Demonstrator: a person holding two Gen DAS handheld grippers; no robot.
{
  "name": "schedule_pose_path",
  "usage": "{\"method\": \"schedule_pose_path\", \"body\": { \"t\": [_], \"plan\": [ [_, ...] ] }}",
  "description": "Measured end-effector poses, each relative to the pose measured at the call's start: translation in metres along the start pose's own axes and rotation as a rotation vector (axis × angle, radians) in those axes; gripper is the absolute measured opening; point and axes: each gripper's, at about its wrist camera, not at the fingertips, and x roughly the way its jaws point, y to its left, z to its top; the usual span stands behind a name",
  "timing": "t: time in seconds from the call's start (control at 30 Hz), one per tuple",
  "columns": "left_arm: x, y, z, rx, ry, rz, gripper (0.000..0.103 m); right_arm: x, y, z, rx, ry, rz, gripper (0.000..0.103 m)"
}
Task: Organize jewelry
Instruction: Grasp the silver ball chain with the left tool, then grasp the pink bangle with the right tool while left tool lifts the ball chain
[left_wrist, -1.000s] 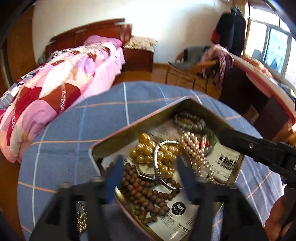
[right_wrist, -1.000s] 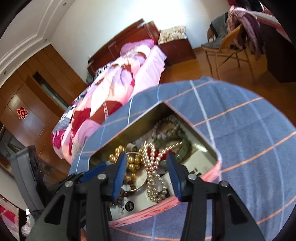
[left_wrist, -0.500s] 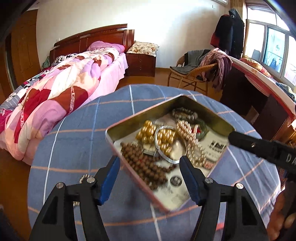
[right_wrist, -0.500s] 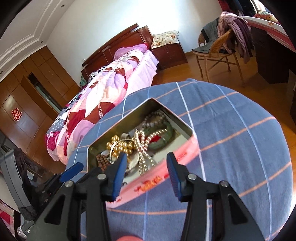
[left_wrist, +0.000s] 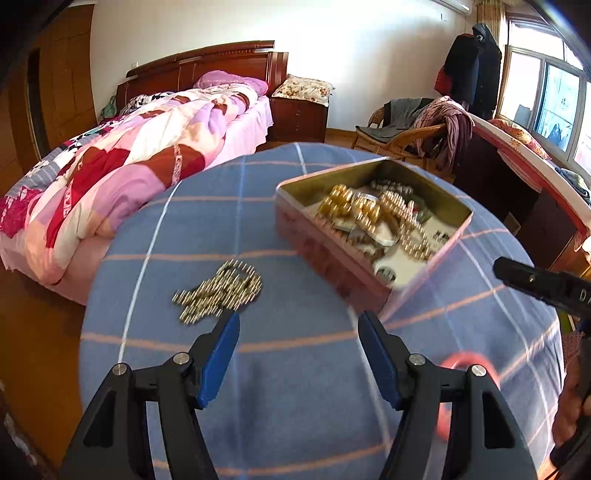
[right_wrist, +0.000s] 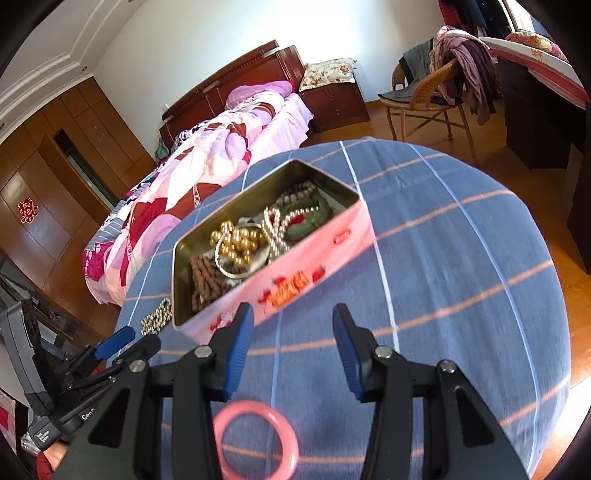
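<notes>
A pink tin box sits on the blue checked table, filled with gold beads, a pearl strand, brown wooden beads and a silver bangle. A loose gold-bead bracelet lies on the cloth left of the tin. A pink bangle lies near the table's front. My left gripper is open and empty, close to the gold bracelet. My right gripper is open and empty in front of the tin, above the pink bangle.
The round table has a blue cloth with orange and white lines. A bed with a pink quilt stands behind on the left. A wicker chair with clothes and a dark desk stand at the right.
Both grippers have drawn back from over the tin toward the table's front. The gold-bead bracelet and the pink bangle have come into view.
</notes>
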Motion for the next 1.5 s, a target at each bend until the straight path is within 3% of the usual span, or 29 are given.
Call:
{"method": "schedule_pose_path", "body": {
  "t": [0.33, 0.67, 0.83, 0.93, 1.03, 1.1, 1.13, 1.17, 1.37, 1.5],
  "plan": [
    [-0.006, 0.036, -0.027, -0.058, 0.03, 0.048, 0.067, -0.007, 0.011, -0.03, -0.091, 0.029, -0.046, 0.049],
    [0.019, 0.054, 0.008, -0.008, -0.012, 0.086, 0.067, -0.007, 0.021, -0.054, -0.175, 0.062, -0.1, 0.049],
    [0.044, 0.049, 0.02, 0.042, 0.054, 0.062, 0.067, -0.011, 0.023, -0.061, -0.195, 0.071, -0.122, 0.049],
    [0.06, 0.044, 0.023, 0.077, 0.119, 0.105, 0.067, -0.015, 0.021, -0.064, -0.198, 0.074, -0.133, 0.049],
    [0.061, 0.045, 0.022, 0.08, 0.114, 0.097, 0.066, -0.017, 0.019, -0.066, -0.191, 0.073, -0.136, 0.049],
    [0.059, 0.044, 0.021, 0.099, 0.107, 0.087, 0.053, -0.018, 0.018, -0.067, -0.188, 0.075, -0.137, 0.049],
    [0.058, 0.044, 0.02, 0.111, 0.107, 0.083, 0.031, -0.017, 0.017, -0.068, -0.184, 0.079, -0.134, 0.049],
    [0.057, 0.045, 0.019, 0.097, 0.114, 0.029, 0.016, -0.017, 0.016, -0.068, -0.181, 0.083, -0.133, 0.049],
    [0.043, 0.044, 0.008, 0.06, 0.119, -0.02, 0.014, -0.017, 0.015, -0.073, -0.179, 0.096, -0.13, 0.049],
    [0.016, 0.038, -0.008, -0.004, 0.077, -0.13, 0.014, -0.015, 0.015, -0.076, -0.184, 0.11, -0.129, 0.047]
  ]
}}
